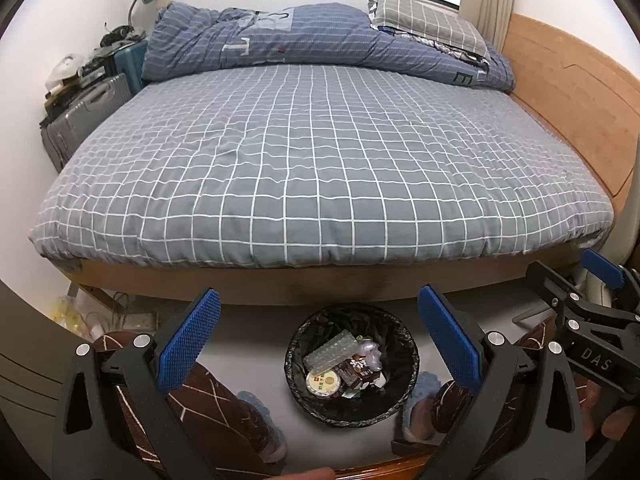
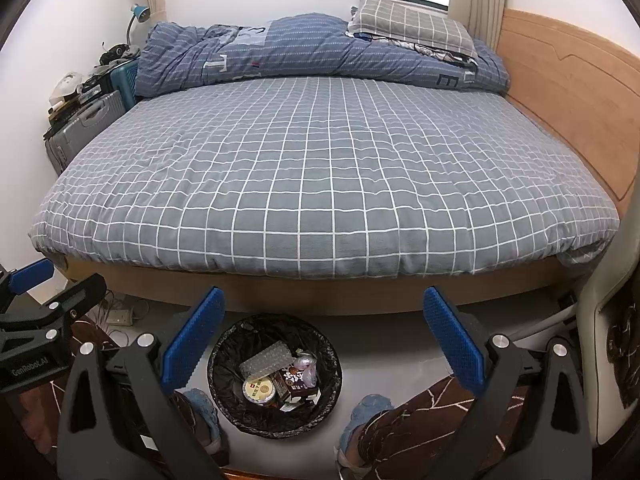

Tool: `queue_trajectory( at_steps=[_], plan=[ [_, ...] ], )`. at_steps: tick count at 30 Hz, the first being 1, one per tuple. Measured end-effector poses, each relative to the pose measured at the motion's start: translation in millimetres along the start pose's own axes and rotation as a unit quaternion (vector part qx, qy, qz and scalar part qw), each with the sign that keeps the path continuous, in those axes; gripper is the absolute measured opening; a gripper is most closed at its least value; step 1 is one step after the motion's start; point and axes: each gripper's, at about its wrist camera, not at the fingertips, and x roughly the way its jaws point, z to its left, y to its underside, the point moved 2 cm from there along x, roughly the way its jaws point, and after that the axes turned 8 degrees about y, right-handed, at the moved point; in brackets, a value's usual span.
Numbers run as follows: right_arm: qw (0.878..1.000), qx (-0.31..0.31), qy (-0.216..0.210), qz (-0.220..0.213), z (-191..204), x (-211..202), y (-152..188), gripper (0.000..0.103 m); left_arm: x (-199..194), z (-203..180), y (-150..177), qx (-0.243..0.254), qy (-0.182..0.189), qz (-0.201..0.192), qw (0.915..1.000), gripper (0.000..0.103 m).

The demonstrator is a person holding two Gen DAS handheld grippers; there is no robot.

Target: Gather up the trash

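Both tools held above the floor at the near edge of the bed [image 1: 320, 152]. Left tool [image 1: 320, 332] and right tool [image 2: 324, 332]: fingers wide apart, gripping nothing. Trash bin [image 1: 404, 344], black-lined, stands on the floor just off the bed's near edge, between the person's slippered feet, and holds wrappers, a round lid and boxes. Mattress surface bare out to its edges; folded quilt [image 1: 320, 44] and pillow [image 1: 428, 20] lie along the far edge.

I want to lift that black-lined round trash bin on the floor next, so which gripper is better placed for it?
Probably the left gripper: the black-lined round trash bin sits almost centred between its open blue fingers. For the right gripper, also open, the bin lies off towards its left finger.
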Motion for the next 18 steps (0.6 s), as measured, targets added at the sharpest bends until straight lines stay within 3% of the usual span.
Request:
queue_trajectory(
  at_steps=[18],
  plan=[
    [1.000, -0.001, -0.001, 0.001, 3.4, -0.5, -0.2, 0.095, -0.2, 2.4, 0.3, 0.003, -0.008, 0.002, 1.0000, 0.097]
  ],
)
